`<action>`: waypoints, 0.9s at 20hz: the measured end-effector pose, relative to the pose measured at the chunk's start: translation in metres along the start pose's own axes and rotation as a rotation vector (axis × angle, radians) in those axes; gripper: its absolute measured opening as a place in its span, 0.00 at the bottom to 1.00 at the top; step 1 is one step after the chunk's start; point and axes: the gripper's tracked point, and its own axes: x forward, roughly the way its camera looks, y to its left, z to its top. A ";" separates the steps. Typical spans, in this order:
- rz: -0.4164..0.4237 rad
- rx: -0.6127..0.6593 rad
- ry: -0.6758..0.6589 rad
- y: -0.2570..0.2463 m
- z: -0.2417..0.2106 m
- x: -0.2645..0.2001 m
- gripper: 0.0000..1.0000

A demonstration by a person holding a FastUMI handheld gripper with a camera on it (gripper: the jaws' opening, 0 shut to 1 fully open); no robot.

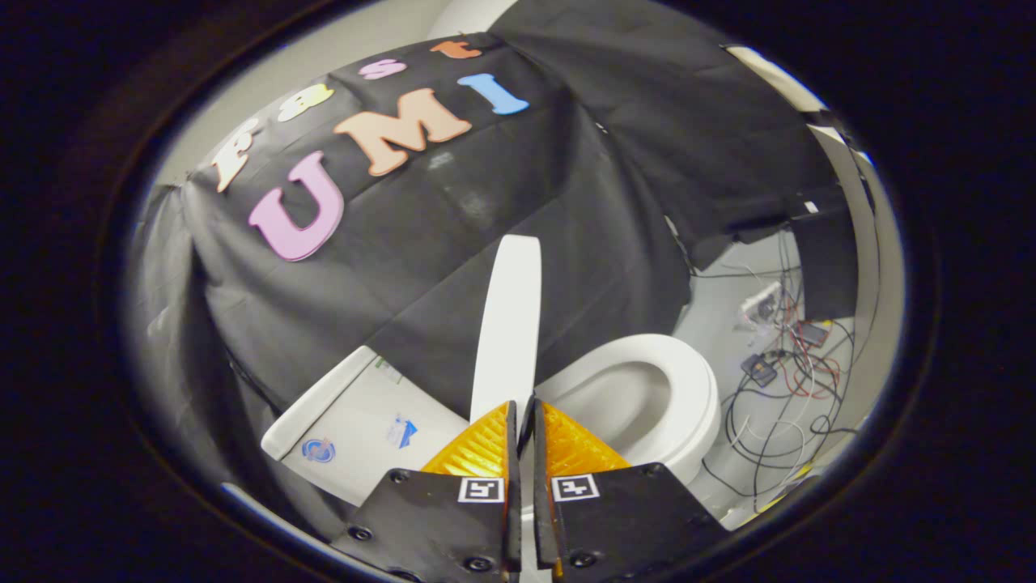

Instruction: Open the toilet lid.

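Toilet lid [508,324] upright (edge-on), pinched btwn gripper [524,409] fingers, seat [647,356] beside.

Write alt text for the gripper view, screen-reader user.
The white toilet lid stands raised on edge, and the gripper has its fingers closed on the lid's lower edge. Beside it are the open toilet seat and the white tank, with loose cables on the floor beyond.
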 end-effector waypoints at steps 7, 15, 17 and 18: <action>0.161 -0.185 -0.007 0.056 0.005 0.000 0.14; 0.345 -0.320 -0.001 0.124 -0.004 0.001 0.14; 0.383 -0.358 0.001 0.135 -0.009 0.002 0.14; 0.400 -0.368 0.003 0.143 -0.011 0.003 0.14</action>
